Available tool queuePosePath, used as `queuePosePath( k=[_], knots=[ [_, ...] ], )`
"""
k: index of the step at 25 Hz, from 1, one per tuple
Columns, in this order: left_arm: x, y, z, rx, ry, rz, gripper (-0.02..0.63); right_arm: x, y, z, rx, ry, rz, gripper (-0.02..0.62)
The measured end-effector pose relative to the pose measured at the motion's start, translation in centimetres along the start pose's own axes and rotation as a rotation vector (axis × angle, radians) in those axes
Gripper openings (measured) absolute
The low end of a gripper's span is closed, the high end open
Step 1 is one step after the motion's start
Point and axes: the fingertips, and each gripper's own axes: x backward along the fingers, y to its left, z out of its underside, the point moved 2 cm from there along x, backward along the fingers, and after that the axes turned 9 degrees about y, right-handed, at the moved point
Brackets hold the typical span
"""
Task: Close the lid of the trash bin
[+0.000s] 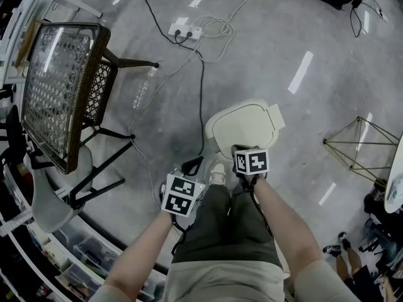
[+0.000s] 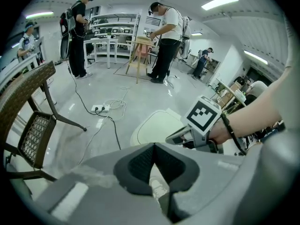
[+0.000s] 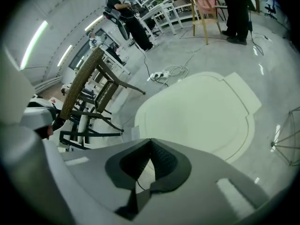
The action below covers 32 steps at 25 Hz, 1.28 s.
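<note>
Fingers point(image 2: 133, 165) of the left gripper point(image 2: 153, 145) meet at their tips with nothing held; past them the cream trash bin lid point(image 2: 152, 125) lies flat, with the right gripper point(image 2: 174, 138) just over its near edge. Right gripper view: its jaws are likewise pressed together and empty, the trash bin lid close below and ahead. Head view: the trash bin lid is down, low over the grey floor point(image 1: 302, 30) before the person's feet, the left gripper beside it, not touching; a wicker chair point(image 1: 56, 87) stands well to the left
</note>
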Motion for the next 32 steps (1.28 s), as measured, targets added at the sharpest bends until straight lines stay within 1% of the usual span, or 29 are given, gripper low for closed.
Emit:
queuePosePath(
  k=[2, 4, 8, 13, 16, 18, 21, 24, 32],
  knots=[
    [1.7, -0.1, -1.0, -0.002, -0.025, -0.007, 0.003, 3.0, 1.1, -0.7, 0.037, -0.045, -0.006, 0.003],
    [3.6, -0.4, -2.4, -0.009, -0.059, -0.016, 0.003, 6.5, 2.2, -1.8, 0.072, -0.112, -0.012, 0.003],
    [8.2, -1.6, -5.6, -0.023, -0.136, -0.032, 0.003, 14.5, 4.8, -3.4, 0.106, -0.250, -0.032, 0.003],
    [14.6, -3.7, -9.1, -0.097, -0.221, -0.060, 0.003, 24.7, 8.6, -4.2, 0.166, -0.401, -0.033, 0.003],
    [18.7, -5.1, -11.3, -0.150, -0.283, -0.078, 0.003, 30.3, 11.5, -4.1, 0.212, -0.487, -0.035, 0.003],
    [21.2, -6.0, -12.6, -0.170, -0.327, -0.085, 0.003, 33.8, 13.3, -3.8, 0.240, -0.538, -0.038, 0.003],
    [24.9, -7.6, -14.3, -0.204, -0.384, -0.097, 0.003, 38.7, 15.7, -3.0, 0.244, -0.601, -0.065, 0.003],
    [28.3, -9.2, -16.0, -0.247, -0.443, -0.106, 0.003, 43.4, 17.8, -2.5, 0.261, -0.672, -0.074, 0.003],
    [36.3, -13.8, -18.5, -0.368, -0.594, -0.137, 0.003, 54.1, 22.7, -1.0, 0.357, -0.871, -0.039, 0.003]
  ],
)
